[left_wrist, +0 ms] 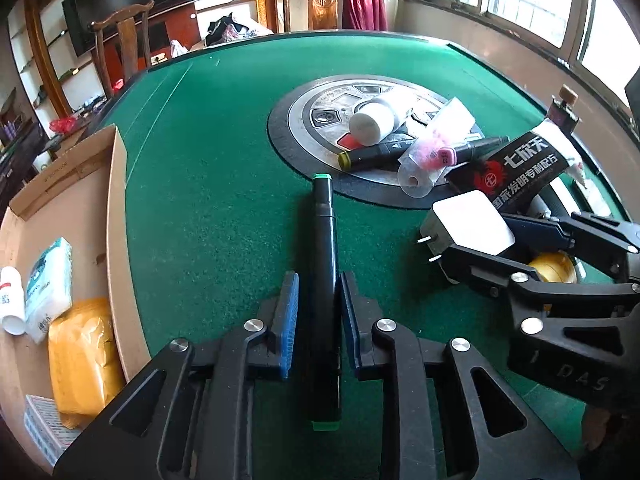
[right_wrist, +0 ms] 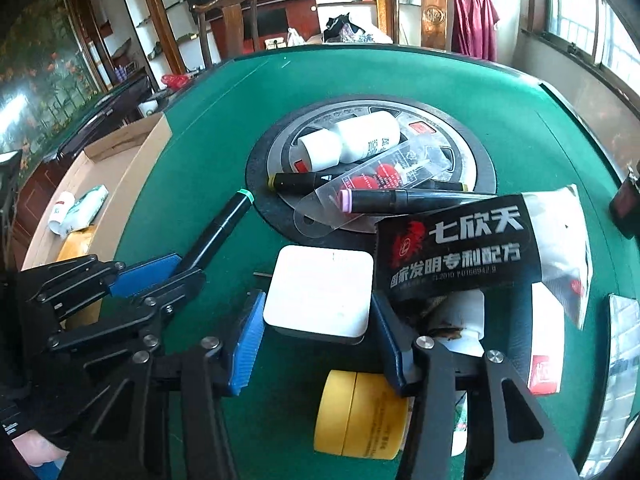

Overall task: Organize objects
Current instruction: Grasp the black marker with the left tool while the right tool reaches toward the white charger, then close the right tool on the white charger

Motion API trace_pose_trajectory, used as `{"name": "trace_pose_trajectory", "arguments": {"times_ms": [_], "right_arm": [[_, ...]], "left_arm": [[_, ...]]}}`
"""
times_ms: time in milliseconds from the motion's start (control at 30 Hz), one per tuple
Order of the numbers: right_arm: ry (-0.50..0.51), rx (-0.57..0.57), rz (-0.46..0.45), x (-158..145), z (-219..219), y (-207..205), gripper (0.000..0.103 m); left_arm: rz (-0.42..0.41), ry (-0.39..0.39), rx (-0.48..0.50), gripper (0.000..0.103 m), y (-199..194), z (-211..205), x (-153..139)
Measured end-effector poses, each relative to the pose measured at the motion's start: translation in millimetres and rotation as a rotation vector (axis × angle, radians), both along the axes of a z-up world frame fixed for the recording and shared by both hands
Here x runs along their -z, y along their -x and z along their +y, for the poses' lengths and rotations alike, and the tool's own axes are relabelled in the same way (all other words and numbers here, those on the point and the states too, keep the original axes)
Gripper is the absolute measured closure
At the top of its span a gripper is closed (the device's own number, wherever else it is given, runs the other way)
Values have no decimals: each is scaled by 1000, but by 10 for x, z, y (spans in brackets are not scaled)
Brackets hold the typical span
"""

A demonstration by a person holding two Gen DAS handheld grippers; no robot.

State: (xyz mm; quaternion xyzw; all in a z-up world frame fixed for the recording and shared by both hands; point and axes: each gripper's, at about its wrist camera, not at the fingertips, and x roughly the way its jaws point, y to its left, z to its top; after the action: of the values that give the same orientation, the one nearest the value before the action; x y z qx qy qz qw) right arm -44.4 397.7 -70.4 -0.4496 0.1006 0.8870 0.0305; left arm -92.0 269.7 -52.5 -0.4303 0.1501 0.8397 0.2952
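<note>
two grips: left gripper [left_wrist: 318, 316] fingers pinching the stiff, light green-capped marker [left_wrist: 325, 264] mid-barrel at frame centre, right gripper [right_wrist: 318, 338] fingers spread astride the rigid, smooth white charger [right_wrist: 320, 294].

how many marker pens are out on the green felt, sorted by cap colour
green-capped marker pen, shut in the left claw: 1
yellow-capped marker pen, lying on the round centre panel: 1
pink-capped marker pen, lying over the clear blister pack: 1
total: 3
</note>
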Motion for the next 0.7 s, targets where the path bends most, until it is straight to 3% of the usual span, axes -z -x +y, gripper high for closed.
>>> {"name": "trace_pose_trajectory", "arguments": {"times_ms": [67, 267, 700], "right_arm": [[32, 3, 19, -30, 31, -33, 53], [66, 9, 79, -150, 25, -89, 53], [99, 20, 112, -199, 38, -80, 53]], "left_arm": [[-6, -16, 8, 89, -6, -9, -2], [12, -64, -3, 89, -13, -36, -73], [40, -134, -43, 89, 27, -160, -213]]}}
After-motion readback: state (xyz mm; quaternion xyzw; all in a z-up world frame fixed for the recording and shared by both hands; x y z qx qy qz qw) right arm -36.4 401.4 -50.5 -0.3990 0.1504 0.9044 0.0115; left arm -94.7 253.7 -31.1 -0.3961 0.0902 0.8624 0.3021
